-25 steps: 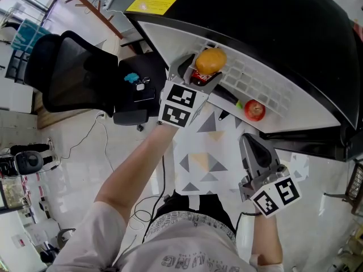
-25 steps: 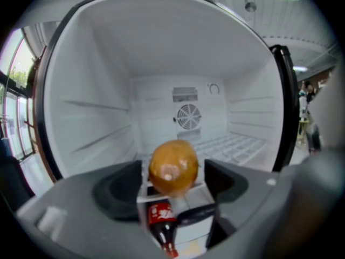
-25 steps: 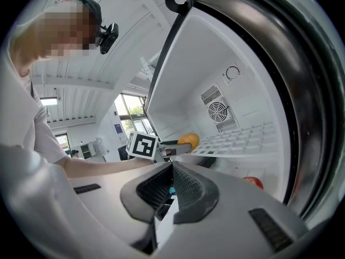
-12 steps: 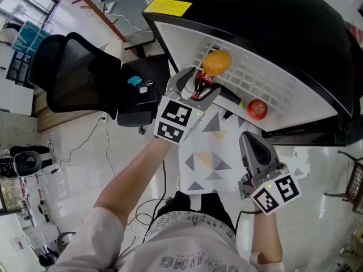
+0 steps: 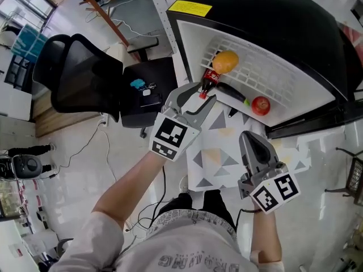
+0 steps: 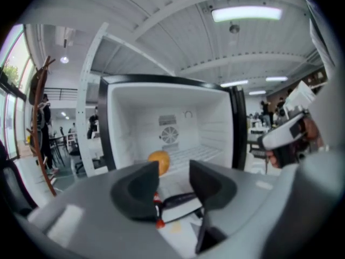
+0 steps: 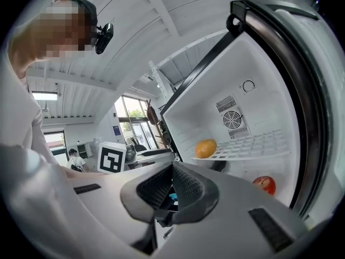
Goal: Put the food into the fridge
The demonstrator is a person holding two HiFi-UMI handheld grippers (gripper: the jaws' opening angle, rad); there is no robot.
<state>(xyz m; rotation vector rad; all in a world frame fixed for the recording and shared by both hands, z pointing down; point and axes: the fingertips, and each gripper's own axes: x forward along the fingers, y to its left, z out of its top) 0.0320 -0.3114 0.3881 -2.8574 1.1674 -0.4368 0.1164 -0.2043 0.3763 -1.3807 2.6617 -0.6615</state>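
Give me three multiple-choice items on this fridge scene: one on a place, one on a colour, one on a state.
1. Where does the round orange fruit rest?
A. on the white wire shelf of the open black fridge
B. on a black office chair
C. on the floor

2. What colour is the cap of the dark plastic cola bottle?
A. blue
B. red
C. white

3. How do the jaws of the right gripper stand?
A. together, empty
B. clamped on the orange fruit
C. wide apart

Key: 1 A, it sits on the shelf's bars; 2 B, the cap facing outward is red; 3 A, the right gripper view shows the pads meeting with nothing between them.
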